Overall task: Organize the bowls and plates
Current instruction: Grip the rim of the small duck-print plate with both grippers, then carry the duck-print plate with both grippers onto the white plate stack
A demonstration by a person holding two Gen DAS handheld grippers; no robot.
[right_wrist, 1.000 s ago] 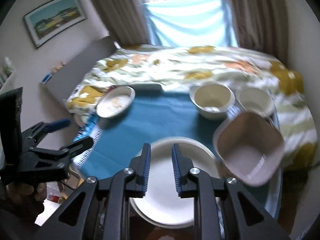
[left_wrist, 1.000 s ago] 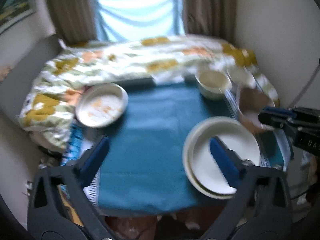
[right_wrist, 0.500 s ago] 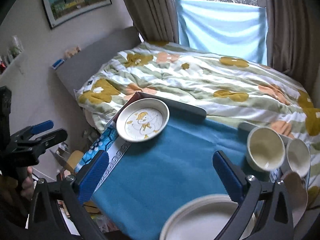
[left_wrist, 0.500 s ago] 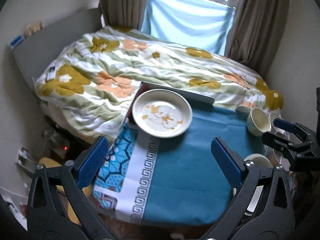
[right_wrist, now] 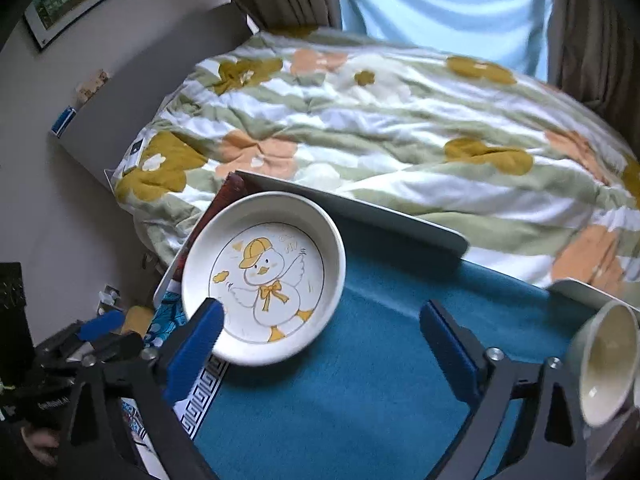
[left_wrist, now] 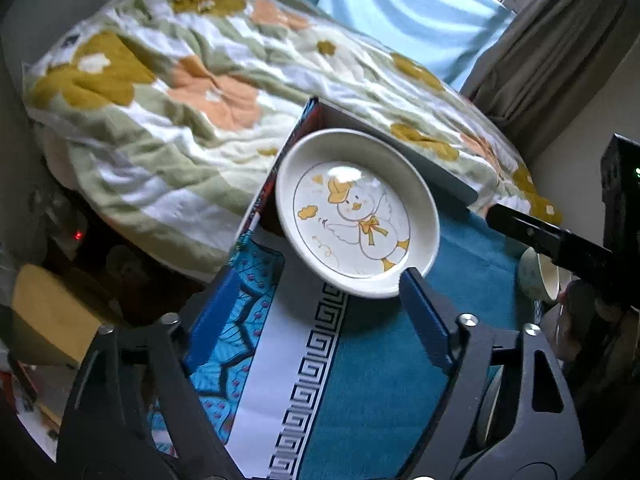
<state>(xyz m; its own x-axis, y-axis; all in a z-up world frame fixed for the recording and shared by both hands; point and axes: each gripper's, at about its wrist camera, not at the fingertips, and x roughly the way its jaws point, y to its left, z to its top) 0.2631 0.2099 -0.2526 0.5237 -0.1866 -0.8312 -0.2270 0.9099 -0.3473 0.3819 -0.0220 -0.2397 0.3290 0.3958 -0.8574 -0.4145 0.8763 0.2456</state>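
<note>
A white duck plate (left_wrist: 356, 216) lies at the far left corner of the teal-clothed table (left_wrist: 380, 380); it also shows in the right wrist view (right_wrist: 264, 284). My left gripper (left_wrist: 316, 316) is open, just short of the plate, its right fingertip (left_wrist: 412, 284) close by the near rim. My right gripper (right_wrist: 320, 332) is open and empty, its left fingertip (right_wrist: 204, 320) over the plate's near edge. A cream bowl (right_wrist: 604, 364) stands at the right edge, also seen in the left wrist view (left_wrist: 538, 276).
A floral duvet bed (right_wrist: 380, 120) runs behind the table. A grey board (right_wrist: 360, 208) lies along the table's back edge. The table's left edge (left_wrist: 244, 360) drops to floor clutter. The right gripper's arm (left_wrist: 560, 240) crosses the right side of the left view.
Both grippers have moved left and closer to the duck plate. The right gripper went from nearly shut to wide open. The stacked white plates have left both views.
</note>
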